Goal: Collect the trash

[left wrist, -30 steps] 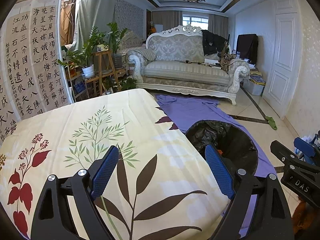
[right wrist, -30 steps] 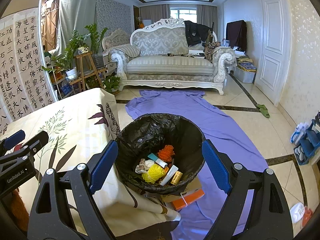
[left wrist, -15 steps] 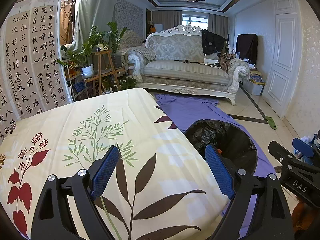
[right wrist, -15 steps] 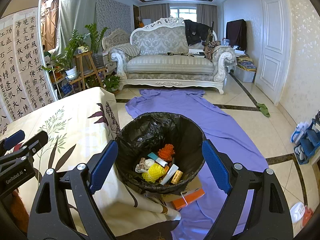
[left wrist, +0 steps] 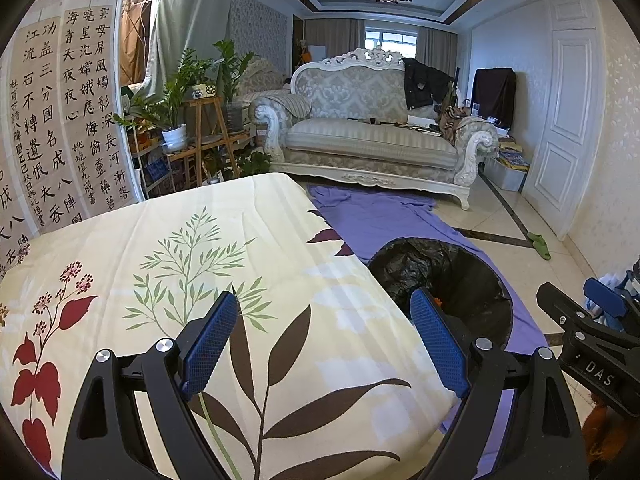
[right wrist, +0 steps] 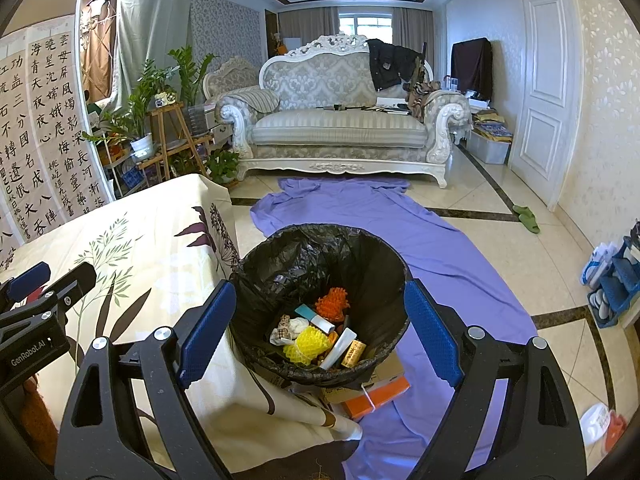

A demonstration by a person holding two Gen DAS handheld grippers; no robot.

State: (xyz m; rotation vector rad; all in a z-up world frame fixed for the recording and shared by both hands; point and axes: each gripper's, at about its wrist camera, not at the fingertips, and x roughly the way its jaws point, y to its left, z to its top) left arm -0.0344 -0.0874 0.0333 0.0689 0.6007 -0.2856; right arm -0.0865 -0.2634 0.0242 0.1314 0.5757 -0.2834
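Observation:
A bin lined with a black bag (right wrist: 360, 248) stands on the floor beside the table. Inside lie several bits of trash: yellow foam netting (right wrist: 308, 345), orange netting (right wrist: 333, 307), a crumpled wrapper (right wrist: 286, 327), small boxes and tubes. My right gripper (right wrist: 318, 310) hangs over the bin, open and holding nothing. My left gripper (left wrist: 324, 322) hovers open over the cream tablecloth (left wrist: 200, 264) printed with leaves, nothing between its fingers. The bin (left wrist: 472, 276) shows at the table's right edge in the left wrist view, partly behind the right finger.
A purple sheet (right wrist: 420, 232) lies on the tiled floor toward a white sofa (right wrist: 340, 120). An orange box (right wrist: 376, 396) sits under the bin. Potted plants on wooden stands (right wrist: 160, 128) and a calligraphy screen (left wrist: 60, 120) line the left. Shoes and a blue rack (right wrist: 616, 284) stand at right.

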